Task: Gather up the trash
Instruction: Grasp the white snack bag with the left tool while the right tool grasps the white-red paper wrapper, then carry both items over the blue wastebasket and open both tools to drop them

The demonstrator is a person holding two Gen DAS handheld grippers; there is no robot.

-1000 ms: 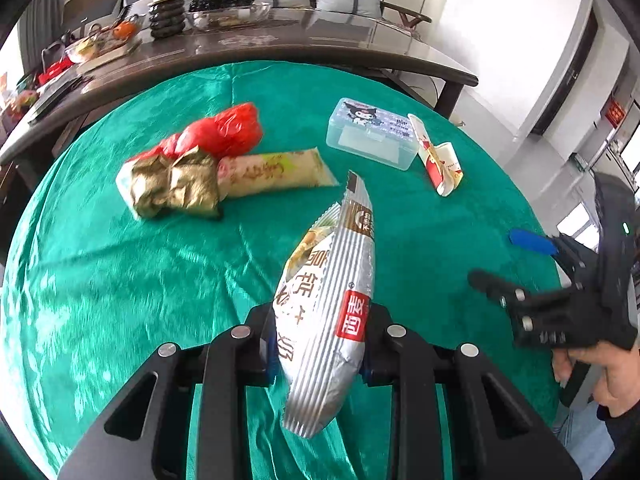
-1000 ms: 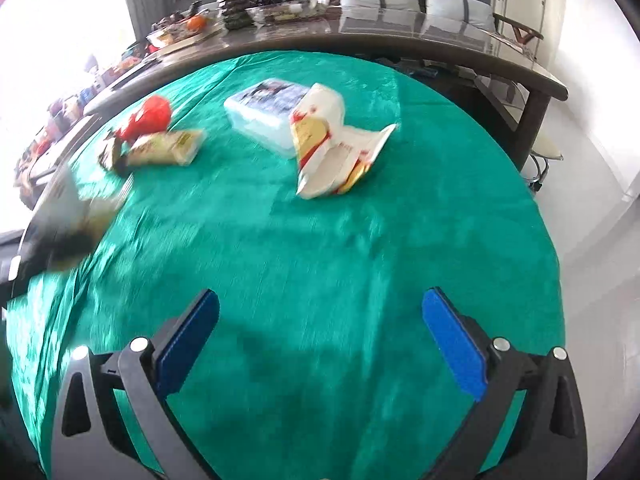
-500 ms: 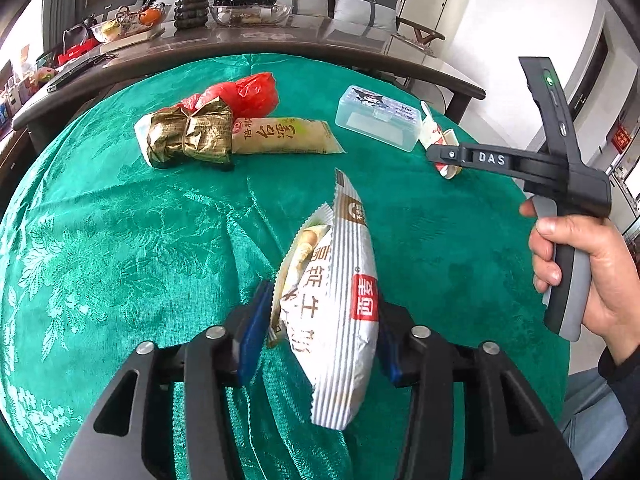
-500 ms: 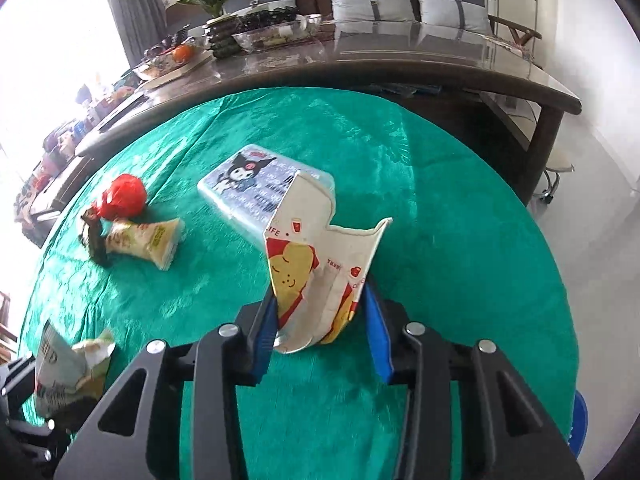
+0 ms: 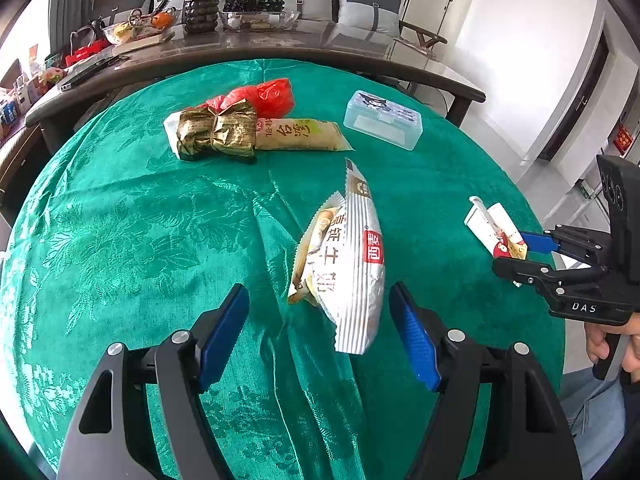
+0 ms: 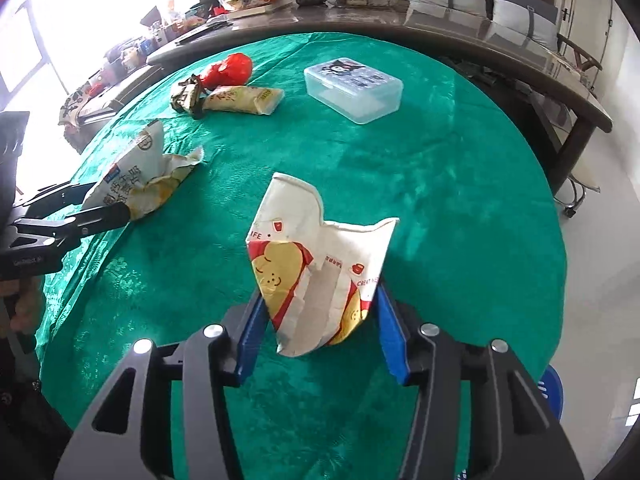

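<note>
A silver snack bag [image 5: 348,268] lies between the open jaws of my left gripper [image 5: 320,332], touching neither pad; it also shows in the right wrist view [image 6: 136,176]. My right gripper [image 6: 320,332] is shut on a torn white paper carton [image 6: 316,268] with red and yellow print, held above the green tablecloth [image 6: 460,184]; the carton also shows in the left wrist view [image 5: 496,228]. A gold foil wrapper [image 5: 218,132], a red plastic bag [image 5: 260,98] and a long beige wrapper [image 5: 300,134] lie together at the far side.
A clear plastic box [image 5: 382,120] with a cartoon lid sits at the far right of the round table. A dark long table [image 5: 280,44] with bowls and a plant stands behind. A blue object [image 6: 550,392] is on the floor beyond the table's right edge.
My left gripper has opened and let go of the silver snack bag. My right gripper, still shut on the carton, has carried it back toward the near right of the table.
</note>
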